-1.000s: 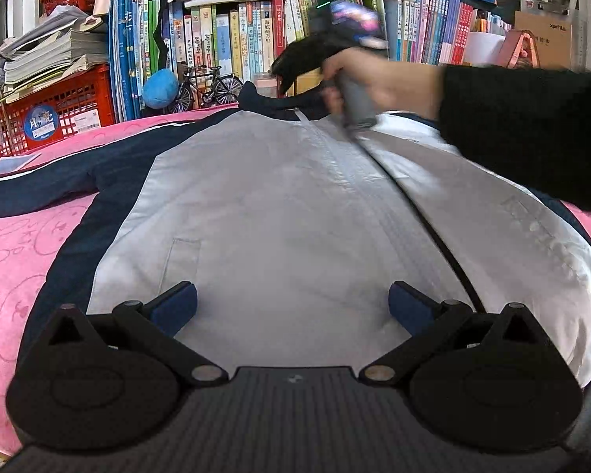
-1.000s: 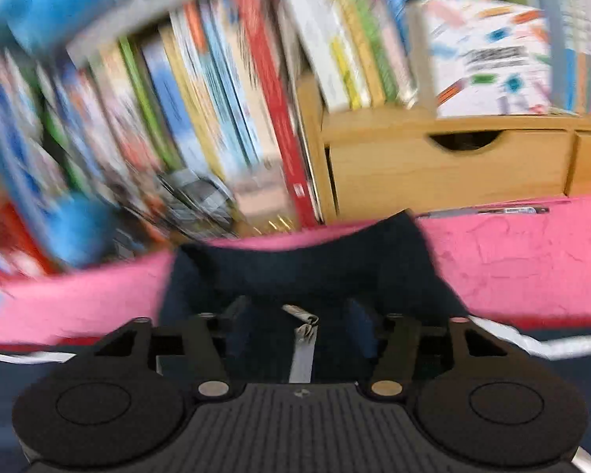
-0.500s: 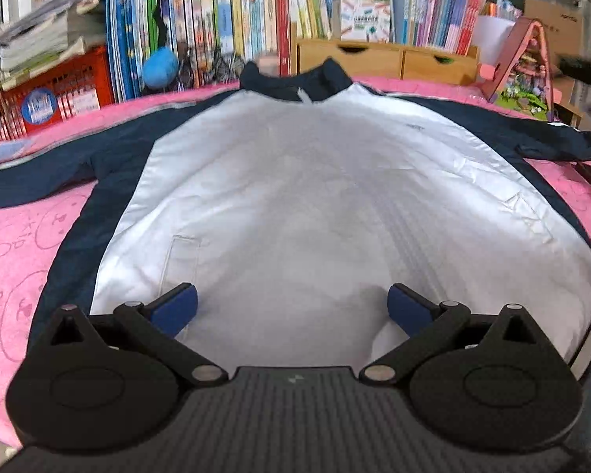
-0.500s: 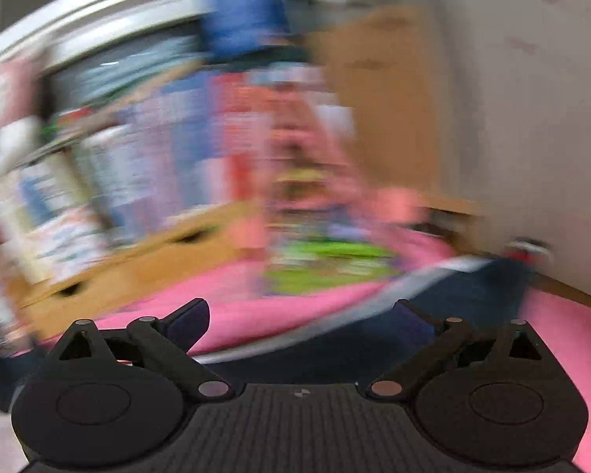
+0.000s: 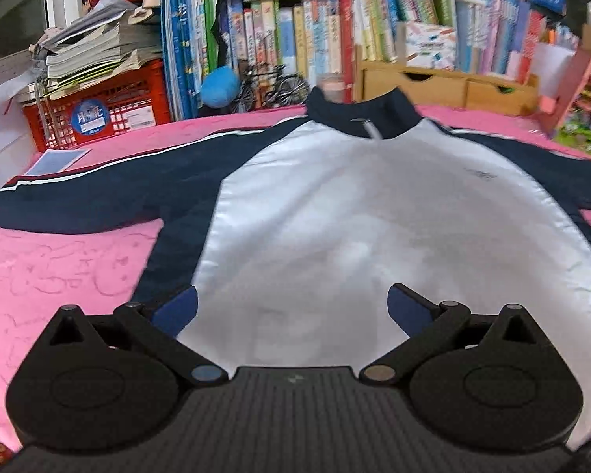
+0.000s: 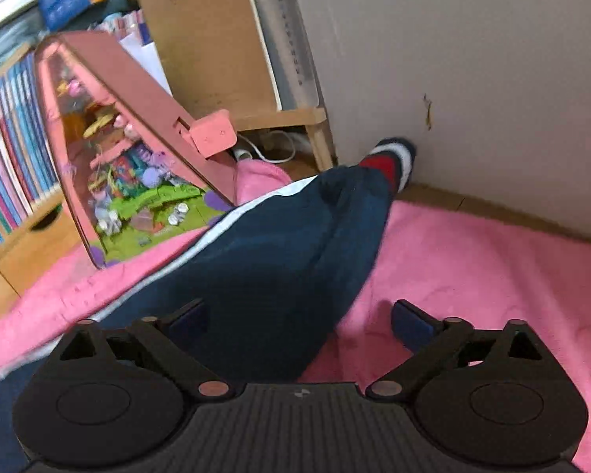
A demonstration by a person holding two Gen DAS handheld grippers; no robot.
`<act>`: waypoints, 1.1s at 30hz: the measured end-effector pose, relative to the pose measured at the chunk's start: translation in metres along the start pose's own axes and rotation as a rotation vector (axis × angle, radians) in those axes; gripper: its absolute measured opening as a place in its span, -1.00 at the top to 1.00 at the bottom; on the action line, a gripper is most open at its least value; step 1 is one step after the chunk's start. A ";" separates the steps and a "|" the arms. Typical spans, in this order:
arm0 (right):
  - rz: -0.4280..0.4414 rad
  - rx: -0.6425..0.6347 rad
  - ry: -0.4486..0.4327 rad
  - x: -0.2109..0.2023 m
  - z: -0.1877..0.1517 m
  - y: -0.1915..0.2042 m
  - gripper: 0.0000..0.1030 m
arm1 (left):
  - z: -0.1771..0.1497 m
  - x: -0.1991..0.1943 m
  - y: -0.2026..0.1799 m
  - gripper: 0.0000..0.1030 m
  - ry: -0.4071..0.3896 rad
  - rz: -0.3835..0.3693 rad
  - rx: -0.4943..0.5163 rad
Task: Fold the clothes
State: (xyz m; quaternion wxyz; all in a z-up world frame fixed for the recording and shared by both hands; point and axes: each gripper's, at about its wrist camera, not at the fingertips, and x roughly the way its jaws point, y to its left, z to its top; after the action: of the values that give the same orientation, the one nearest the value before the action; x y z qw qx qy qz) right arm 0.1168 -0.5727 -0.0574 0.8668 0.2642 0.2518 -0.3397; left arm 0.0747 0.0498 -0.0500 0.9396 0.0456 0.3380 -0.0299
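A white and navy zip jacket [image 5: 374,213] lies flat, front up, on a pink blanket [image 5: 59,268], collar toward the bookshelf, both sleeves spread out. My left gripper [image 5: 291,307] is open and empty, hovering over the jacket's hem. My right gripper [image 6: 299,321] is open and empty over the jacket's right navy sleeve [image 6: 279,244], whose red and white cuff [image 6: 386,161] reaches the wall. The sleeve lies between the jaws, not gripped.
A bookshelf [image 5: 295,39] and wooden drawers [image 5: 433,82] line the far side. A red crate [image 5: 98,110] with paper stacks stands at far left. A pink triangular toy house [image 6: 130,149] and a cardboard box [image 6: 205,35] stand beside the sleeve, near the wall [image 6: 472,79].
My right gripper left the collar, opened, and swung right to the sleeve by the wall. The left view tilted up slightly and shifted left; the right hand left its view.
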 end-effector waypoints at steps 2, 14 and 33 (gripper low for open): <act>-0.008 0.019 -0.001 0.004 0.003 0.000 -0.02 | 0.011 0.005 0.007 -1.00 -0.016 0.005 0.014; 0.093 -0.070 -0.143 -0.054 0.022 0.024 0.82 | 0.047 0.086 0.034 -1.00 0.029 0.078 -0.031; -0.135 -0.114 -0.129 -0.041 0.004 0.029 -0.45 | 0.080 0.152 0.056 -1.00 0.000 -0.004 -0.030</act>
State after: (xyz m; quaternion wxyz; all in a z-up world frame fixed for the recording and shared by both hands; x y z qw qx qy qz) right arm 0.1127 -0.5387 -0.0209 0.8700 0.1744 0.2318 -0.3986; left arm 0.2471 0.0928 -0.0817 0.9401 0.0309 0.3383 -0.0266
